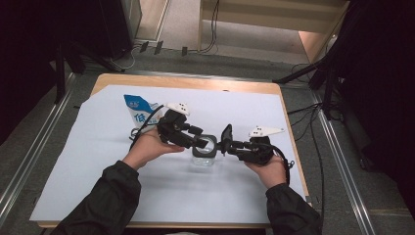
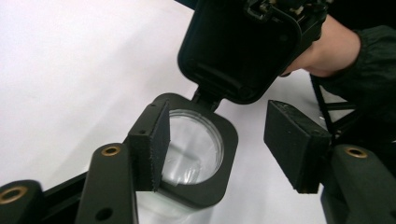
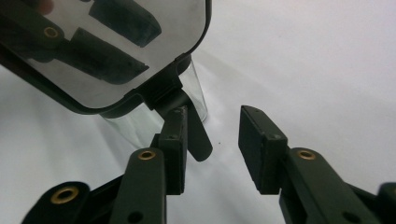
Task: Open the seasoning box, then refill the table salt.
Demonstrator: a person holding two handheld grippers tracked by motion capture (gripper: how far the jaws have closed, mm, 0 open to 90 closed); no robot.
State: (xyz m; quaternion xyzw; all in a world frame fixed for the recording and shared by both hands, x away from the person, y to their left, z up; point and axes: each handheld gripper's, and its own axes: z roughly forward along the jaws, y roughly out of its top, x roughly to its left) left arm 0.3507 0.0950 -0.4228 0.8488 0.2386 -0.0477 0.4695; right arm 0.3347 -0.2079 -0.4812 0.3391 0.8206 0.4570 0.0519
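While both grippers stand released, left gripper (image 1: 198, 142) straddling the clear jar (image 1: 204, 159) rim and right gripper (image 1: 229, 143) beside the raised hinged lid (image 2: 240, 46), steady the jar first.

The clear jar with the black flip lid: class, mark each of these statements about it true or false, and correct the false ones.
1. The jar stands on white paper. True.
2. Its hinged lid is flipped open. True.
3. The left gripper is clamped on the jar. False: its jaws stand apart, with the jar's rim between them.
4. A blue and white carton lies behind the left hand. True.
5. The right gripper squeezes the lid. False: its jaws are open.
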